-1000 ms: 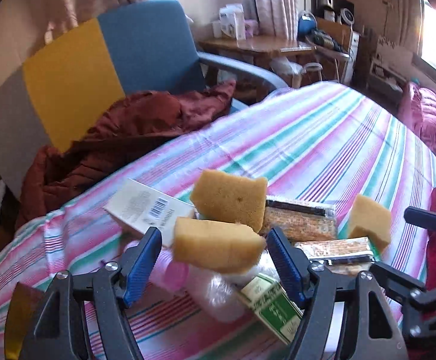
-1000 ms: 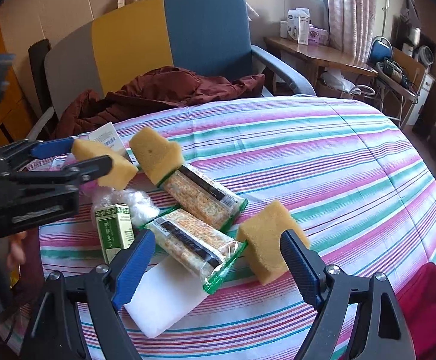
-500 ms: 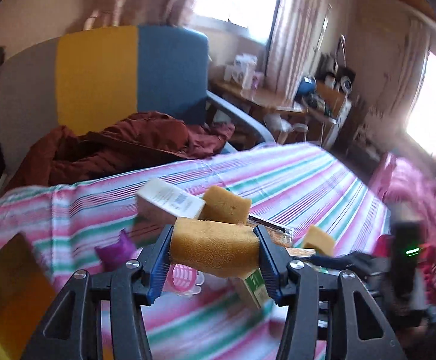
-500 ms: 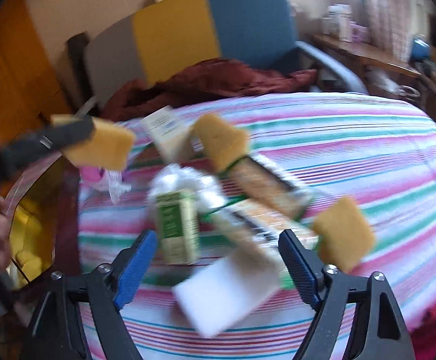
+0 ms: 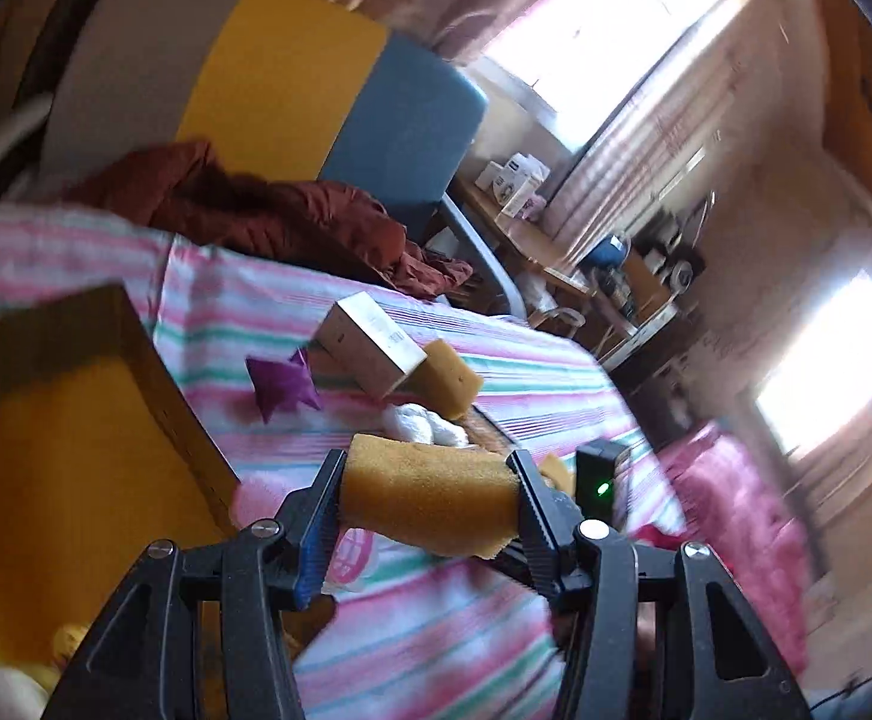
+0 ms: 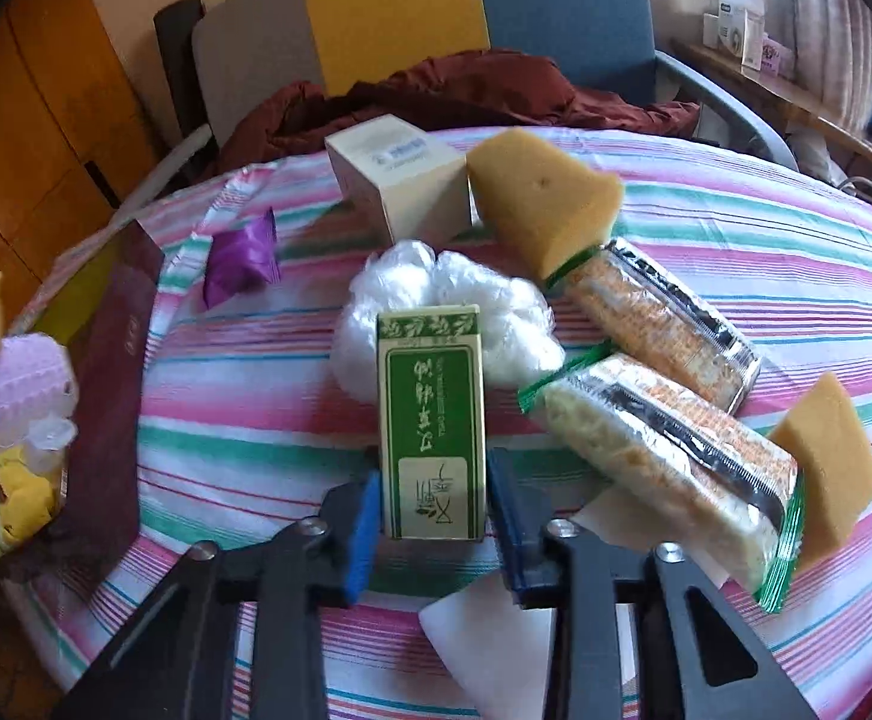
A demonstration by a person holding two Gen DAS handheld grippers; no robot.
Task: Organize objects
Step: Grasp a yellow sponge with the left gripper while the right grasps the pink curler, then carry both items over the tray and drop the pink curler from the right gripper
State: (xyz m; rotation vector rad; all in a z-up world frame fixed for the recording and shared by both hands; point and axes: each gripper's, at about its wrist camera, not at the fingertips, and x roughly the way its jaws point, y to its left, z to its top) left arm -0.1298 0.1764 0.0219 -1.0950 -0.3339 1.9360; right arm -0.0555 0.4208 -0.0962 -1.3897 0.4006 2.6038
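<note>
Left gripper [image 5: 430, 501] pinches a yellow sponge [image 5: 427, 504] crosswise, above the bench edge; open yellow-lined box [image 5: 64, 450] lies just to its left. Right gripper [image 6: 430, 504] is clamped on the green carton [image 6: 430, 420], long axis pointing away, resting on the striped bench [image 6: 736, 228].

left tool [image 5: 427, 501]: clamped on sponge [image 5: 430, 501]; right tool [image 6: 433, 495]: clamped on green box [image 6: 432, 420]

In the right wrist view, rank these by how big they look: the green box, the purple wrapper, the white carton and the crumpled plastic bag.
Largest to smallest:
1. green box, though it sits nearest the camera
2. crumpled plastic bag and white carton, too alike to rank
3. purple wrapper
</note>
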